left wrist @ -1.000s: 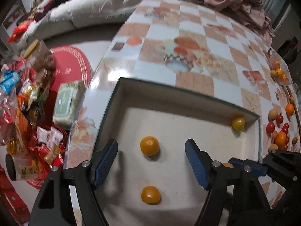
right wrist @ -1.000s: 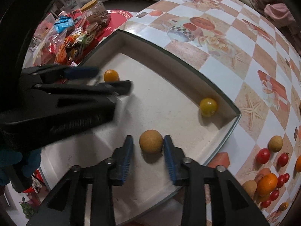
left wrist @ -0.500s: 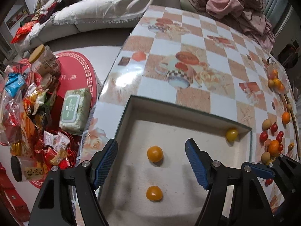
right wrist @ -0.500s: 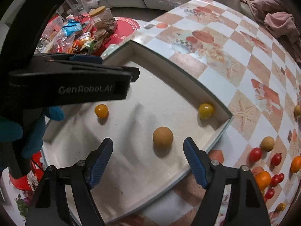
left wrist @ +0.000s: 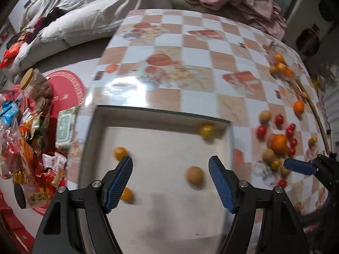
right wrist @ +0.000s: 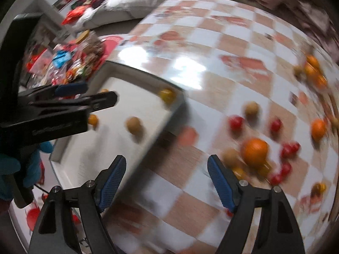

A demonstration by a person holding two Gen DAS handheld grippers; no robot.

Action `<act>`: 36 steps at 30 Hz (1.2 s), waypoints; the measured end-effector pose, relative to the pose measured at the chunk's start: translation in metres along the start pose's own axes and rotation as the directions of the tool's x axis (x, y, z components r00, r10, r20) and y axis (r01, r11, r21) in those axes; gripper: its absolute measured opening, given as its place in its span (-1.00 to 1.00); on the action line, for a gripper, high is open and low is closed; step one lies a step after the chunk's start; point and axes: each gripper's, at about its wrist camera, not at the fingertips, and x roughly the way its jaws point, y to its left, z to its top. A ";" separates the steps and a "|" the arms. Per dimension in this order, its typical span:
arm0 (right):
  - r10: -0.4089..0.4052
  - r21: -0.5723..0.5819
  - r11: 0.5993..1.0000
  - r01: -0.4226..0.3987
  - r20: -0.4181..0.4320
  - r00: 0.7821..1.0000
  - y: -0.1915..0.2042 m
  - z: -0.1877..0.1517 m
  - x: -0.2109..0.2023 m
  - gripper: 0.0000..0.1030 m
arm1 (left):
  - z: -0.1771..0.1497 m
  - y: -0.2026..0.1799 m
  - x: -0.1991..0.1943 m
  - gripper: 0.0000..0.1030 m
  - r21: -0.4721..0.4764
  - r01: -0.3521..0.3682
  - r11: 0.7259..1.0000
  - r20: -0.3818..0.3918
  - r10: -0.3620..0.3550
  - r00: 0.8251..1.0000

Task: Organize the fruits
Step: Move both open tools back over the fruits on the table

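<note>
White and shallow, the rectangular tray point(left wrist: 161, 222) filled the lower middle of the left wrist view, resting on the orange-and-white checkered tabletop point(left wrist: 190, 48). The left gripper point(left wrist: 170, 181) hung above it with jaws spread wide and nothing between them. Four fruits lay apart inside: a tan round fruit point(left wrist: 195, 175) near the right finger, a yellow round fruit point(left wrist: 206, 130) in the far right corner, and two small orange fruits point(left wrist: 120, 152) by the left finger. To the right, outside the tray, loose red tomatoes point(left wrist: 261, 130) and a large orange point(left wrist: 279, 142) sat clustered on the table.

In the blurred right wrist view, the right gripper point(right wrist: 166, 185) was over bare tabletop just beside the tray's corner point(right wrist: 165, 124), jaws wide apart and empty. The large orange point(right wrist: 255, 152) lay near its right finger, red tomatoes point(right wrist: 236, 123) scattered around it.
</note>
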 end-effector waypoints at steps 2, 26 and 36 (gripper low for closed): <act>-0.029 0.054 0.998 0.029 -0.001 1.000 -0.022 -0.012 -0.008 0.59 | -0.002 -0.018 -0.002 0.45 0.024 0.018 1.000 -0.007 -0.018 1.000; -0.204 0.499 0.845 0.193 -0.034 0.978 -0.204 -0.112 -0.050 0.59 | -0.068 -0.194 0.034 0.45 0.160 0.155 0.975 -0.164 -0.128 0.978; -0.235 0.498 0.842 0.207 -0.008 0.972 -0.217 -0.101 -0.038 0.15 | -0.067 -0.199 0.056 0.45 0.098 0.083 0.992 -0.168 -0.066 0.984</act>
